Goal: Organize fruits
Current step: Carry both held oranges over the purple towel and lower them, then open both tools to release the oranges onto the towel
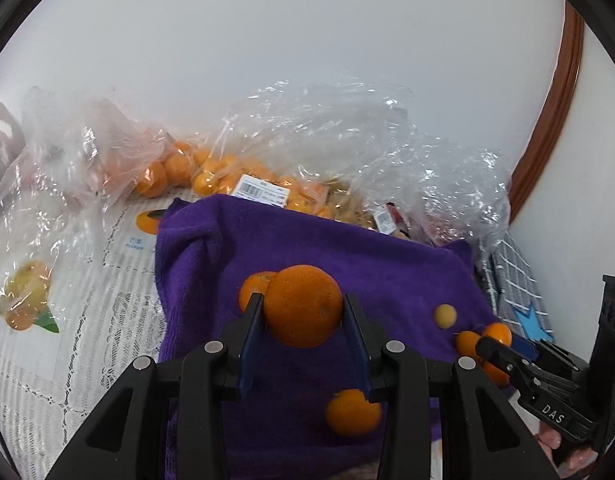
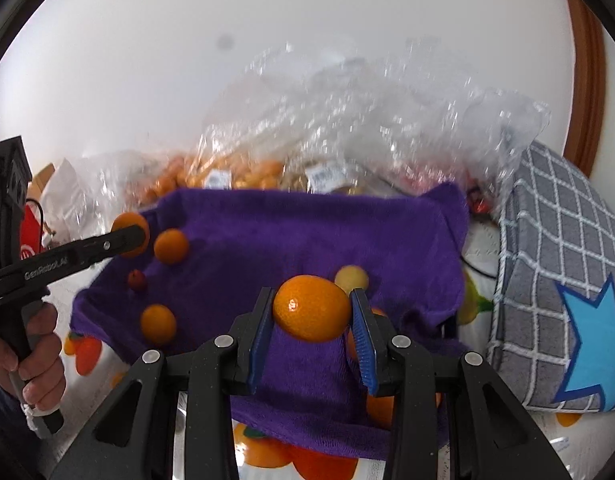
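- Grippers: left gripper clamps an orange; right gripper clamps a smaller orange, both above the purple towel.
- Advice: keep grip steady, lower onto towel clear of loose fruit before releasing.

A home: lace tablecloth, checked cushion, bagged groceries.

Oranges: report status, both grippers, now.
Left gripper shut on an orange. Right gripper shut on a second orange. Loose fruit on the purple towel. Nothing blocking.
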Motion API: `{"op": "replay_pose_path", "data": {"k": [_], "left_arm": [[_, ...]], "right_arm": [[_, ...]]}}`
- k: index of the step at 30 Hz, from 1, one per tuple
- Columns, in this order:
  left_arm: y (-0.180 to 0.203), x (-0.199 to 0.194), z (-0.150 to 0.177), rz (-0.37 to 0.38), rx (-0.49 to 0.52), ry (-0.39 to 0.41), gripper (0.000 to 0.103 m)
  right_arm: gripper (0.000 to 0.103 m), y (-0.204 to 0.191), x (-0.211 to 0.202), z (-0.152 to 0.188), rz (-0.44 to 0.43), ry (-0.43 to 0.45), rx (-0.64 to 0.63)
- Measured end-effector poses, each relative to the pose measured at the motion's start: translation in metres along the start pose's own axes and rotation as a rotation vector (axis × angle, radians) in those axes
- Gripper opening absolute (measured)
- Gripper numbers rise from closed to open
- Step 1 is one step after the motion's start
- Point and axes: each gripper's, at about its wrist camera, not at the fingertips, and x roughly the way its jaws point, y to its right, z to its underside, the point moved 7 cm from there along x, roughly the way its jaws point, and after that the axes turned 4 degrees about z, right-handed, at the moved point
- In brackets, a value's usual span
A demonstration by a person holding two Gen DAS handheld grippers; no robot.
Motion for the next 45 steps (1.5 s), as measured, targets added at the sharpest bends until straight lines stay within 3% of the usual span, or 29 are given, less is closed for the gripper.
{"op": "replay_pose_path", "data": {"k": [12, 26, 31, 33, 38, 45], "left_arm": [[0.006, 0.019, 0.016, 0.053, 0.029, -0.060, 0.037], [0.006, 0.019, 0.017, 0.044, 0.023, -0.063, 0.037], [0.005, 0.017, 0.018, 0.037, 0.019, -0.056, 0.037], [0.004, 0.015, 0.017, 0.035, 0.017, -0.050, 0.037], [0.002, 0.001, 0.015, 0.020, 0.014, 0.003, 0.043], [-0.006, -0.030, 0.021, 0.016, -0.023, 0.059, 0.047]], "right_arm": [[0.038, -0.003, 0.020, 0.019, 0.004, -0.068, -0.031], [0.038, -0.011, 0.026, 0.027, 0.012, -0.089, -0.054], [0.039, -0.010, 0.023, 0.026, 0.015, -0.073, -0.034], [0.047, -0.009, 0.020, 0.025, 0.009, -0.064, -0.016], [0.053, -0.010, 0.003, 0.020, 0.039, -0.001, -0.006], [0.053, -0.005, -0.025, 0.023, 0.073, 0.038, 0.077]]}}
